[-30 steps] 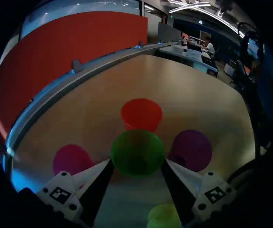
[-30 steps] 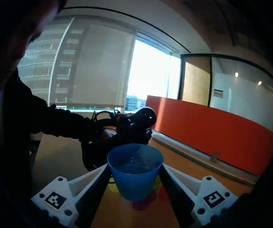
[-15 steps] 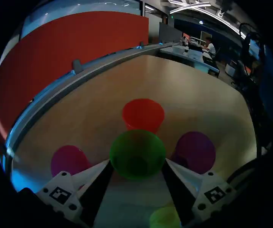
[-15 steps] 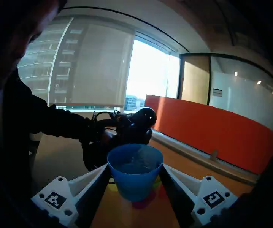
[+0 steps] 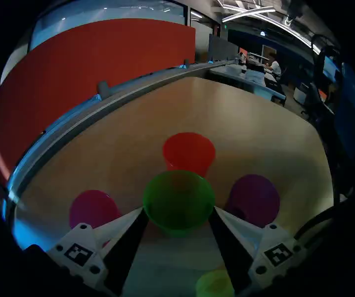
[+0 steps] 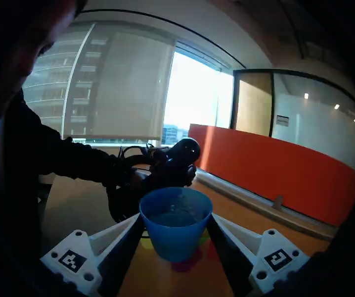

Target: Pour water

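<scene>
In the left gripper view my left gripper (image 5: 177,218) is shut on a green cup (image 5: 178,200), held above the wooden table (image 5: 256,128). Below it stand a red cup (image 5: 189,151), a purple cup (image 5: 254,198), a pink cup (image 5: 92,208) and a yellow-green cup (image 5: 215,284). In the right gripper view my right gripper (image 6: 175,232) is shut on a blue cup (image 6: 175,222) that holds water and stays upright. Behind the blue cup I see the other gripper (image 6: 175,166) and the dark sleeve (image 6: 73,161) of the person holding it.
An orange partition (image 5: 88,59) with a grey rail (image 5: 103,104) borders the table's far side. Desks and a seated person (image 5: 274,63) lie beyond the table's end. Bright windows (image 6: 192,106) fill the background of the right gripper view.
The left gripper view has shifted slightly, so the cups on the table sit a little lower and to the right. The blue cup stays level and the other gripper behind it barely moves.
</scene>
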A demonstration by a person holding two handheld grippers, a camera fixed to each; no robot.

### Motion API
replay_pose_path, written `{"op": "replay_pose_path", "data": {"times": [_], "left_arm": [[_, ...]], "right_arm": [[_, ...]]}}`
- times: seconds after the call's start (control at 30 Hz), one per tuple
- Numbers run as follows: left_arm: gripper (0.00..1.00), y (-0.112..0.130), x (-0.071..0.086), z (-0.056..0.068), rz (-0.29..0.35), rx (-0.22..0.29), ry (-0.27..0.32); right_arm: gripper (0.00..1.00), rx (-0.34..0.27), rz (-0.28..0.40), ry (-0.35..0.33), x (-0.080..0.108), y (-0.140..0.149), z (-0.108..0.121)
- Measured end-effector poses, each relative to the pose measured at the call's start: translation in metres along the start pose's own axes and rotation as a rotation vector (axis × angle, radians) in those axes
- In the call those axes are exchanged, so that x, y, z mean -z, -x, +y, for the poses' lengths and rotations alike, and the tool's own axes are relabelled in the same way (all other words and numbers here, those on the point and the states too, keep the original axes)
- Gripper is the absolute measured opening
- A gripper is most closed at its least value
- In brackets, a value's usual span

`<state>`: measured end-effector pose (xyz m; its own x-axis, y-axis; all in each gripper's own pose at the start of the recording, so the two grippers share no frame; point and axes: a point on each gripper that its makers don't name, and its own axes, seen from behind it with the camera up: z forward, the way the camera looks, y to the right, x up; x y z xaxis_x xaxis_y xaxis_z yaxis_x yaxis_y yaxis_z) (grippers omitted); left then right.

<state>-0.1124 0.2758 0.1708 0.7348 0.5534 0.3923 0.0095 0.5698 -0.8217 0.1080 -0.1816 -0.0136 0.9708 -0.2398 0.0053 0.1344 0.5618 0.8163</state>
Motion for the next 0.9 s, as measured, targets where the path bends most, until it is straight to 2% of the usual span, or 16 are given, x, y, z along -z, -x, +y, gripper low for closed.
{"op": "replay_pose_path", "data": {"times": [0.9], "left_arm": [[0.84, -0.011, 0.021, -0.005, 0.059, -0.007, -0.037]], "right_arm": [[0.89, -0.018, 0.004, -0.006, -0.001, -0.008, -0.007]]}}
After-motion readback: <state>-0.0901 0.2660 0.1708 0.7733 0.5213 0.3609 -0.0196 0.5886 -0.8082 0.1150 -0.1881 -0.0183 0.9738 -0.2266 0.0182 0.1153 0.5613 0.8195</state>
